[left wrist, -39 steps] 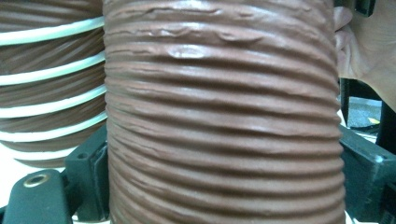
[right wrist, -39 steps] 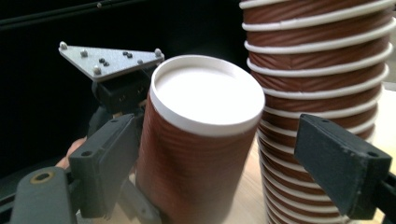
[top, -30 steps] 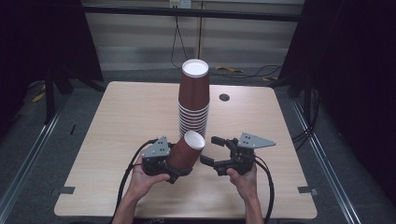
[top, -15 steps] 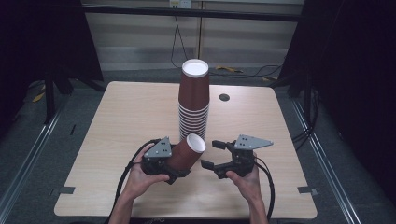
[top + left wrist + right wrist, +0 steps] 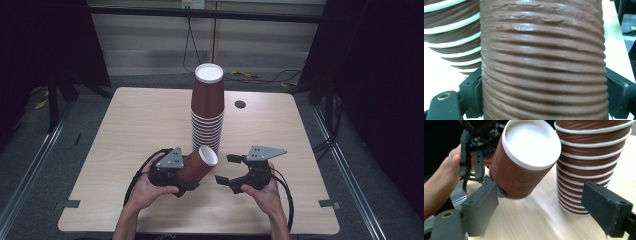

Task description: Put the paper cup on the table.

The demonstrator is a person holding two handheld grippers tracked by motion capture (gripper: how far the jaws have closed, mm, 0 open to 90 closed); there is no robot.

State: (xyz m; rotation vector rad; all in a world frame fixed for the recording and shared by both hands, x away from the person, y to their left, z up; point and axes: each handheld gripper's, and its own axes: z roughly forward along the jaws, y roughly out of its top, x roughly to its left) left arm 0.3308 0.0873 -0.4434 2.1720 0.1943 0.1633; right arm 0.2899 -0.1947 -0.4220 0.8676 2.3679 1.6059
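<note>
A brown ribbed paper cup (image 5: 199,166) lies tilted in my left gripper (image 5: 186,176), which is shut on its body. In the left gripper view the cup (image 5: 541,50) sits between the two black jaws. Its white-rimmed wide end (image 5: 530,143) faces my right gripper (image 5: 544,210). The right gripper (image 5: 226,169) stands open a short way to the cup's right, with nothing between its fingers. Just behind the cup rises a tall stack of upside-down brown cups (image 5: 207,112).
The light wooden table (image 5: 135,130) has bare room to the left and right of the stack (image 5: 589,170). A small dark round hole (image 5: 240,104) sits behind the stack. Cables trail from both grippers toward the table's near edge.
</note>
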